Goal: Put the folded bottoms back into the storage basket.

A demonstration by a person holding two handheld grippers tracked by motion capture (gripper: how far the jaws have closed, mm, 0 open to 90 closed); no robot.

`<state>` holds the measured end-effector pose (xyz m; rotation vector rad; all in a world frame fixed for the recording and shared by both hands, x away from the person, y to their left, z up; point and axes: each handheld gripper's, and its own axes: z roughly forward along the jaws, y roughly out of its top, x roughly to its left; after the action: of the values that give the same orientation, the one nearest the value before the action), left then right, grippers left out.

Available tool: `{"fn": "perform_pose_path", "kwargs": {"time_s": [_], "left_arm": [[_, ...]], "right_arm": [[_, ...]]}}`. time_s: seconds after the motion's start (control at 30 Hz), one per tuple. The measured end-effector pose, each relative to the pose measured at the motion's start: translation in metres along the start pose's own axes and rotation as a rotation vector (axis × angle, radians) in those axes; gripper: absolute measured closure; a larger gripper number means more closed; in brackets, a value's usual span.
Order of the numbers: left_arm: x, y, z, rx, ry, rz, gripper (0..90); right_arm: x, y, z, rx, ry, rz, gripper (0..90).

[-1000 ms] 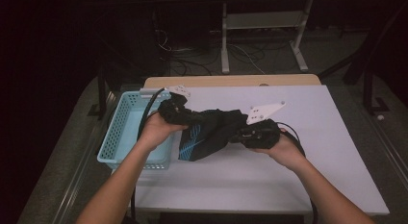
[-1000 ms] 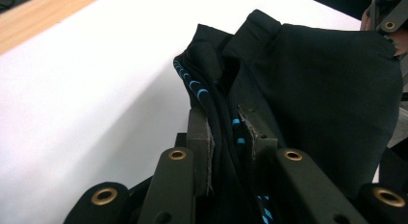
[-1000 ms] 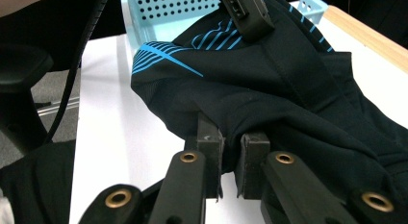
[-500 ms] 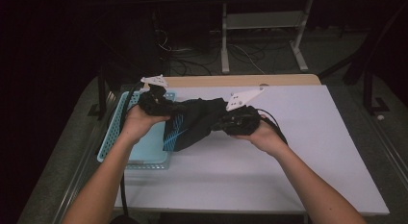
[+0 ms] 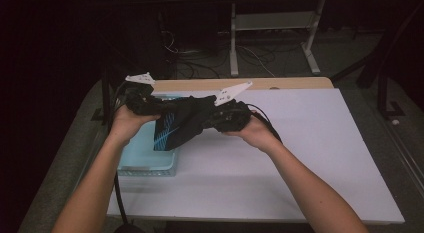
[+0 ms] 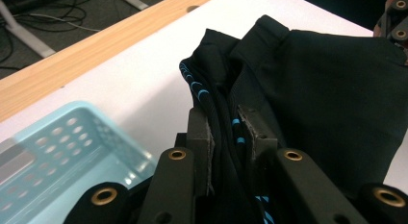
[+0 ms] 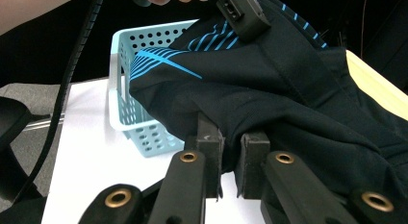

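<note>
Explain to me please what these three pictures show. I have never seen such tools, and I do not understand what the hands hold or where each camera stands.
A person sits at a white table and holds a hand tool in each hand. Each tool is a gripper with two black jaws that pinch things.

The high view looks down from above the person. There you see the left gripper and the right gripper, with a folded black garment with blue stripes stretched between them, lifted partly above a light blue basket at the table's left edge.

The other two pictures come from small cameras riding on the grippers. In the left gripper view, the jaws are clamped on bunched cloth. In the right gripper view, the jaws pinch another part of the garment, with the basket behind.
</note>
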<state>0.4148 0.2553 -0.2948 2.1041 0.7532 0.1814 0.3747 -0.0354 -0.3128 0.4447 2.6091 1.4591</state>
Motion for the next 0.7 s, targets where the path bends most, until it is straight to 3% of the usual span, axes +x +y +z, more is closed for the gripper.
{"fn": "perform_pose_path", "kwargs": {"time_s": [0.7], "left_arm": [[0.046,-0.030,-0.045,0.011,0.150,-0.066,76.4]], "right_arm": [[0.003,0.041,0.070,0.026,0.042,-0.022,81.9]]}}
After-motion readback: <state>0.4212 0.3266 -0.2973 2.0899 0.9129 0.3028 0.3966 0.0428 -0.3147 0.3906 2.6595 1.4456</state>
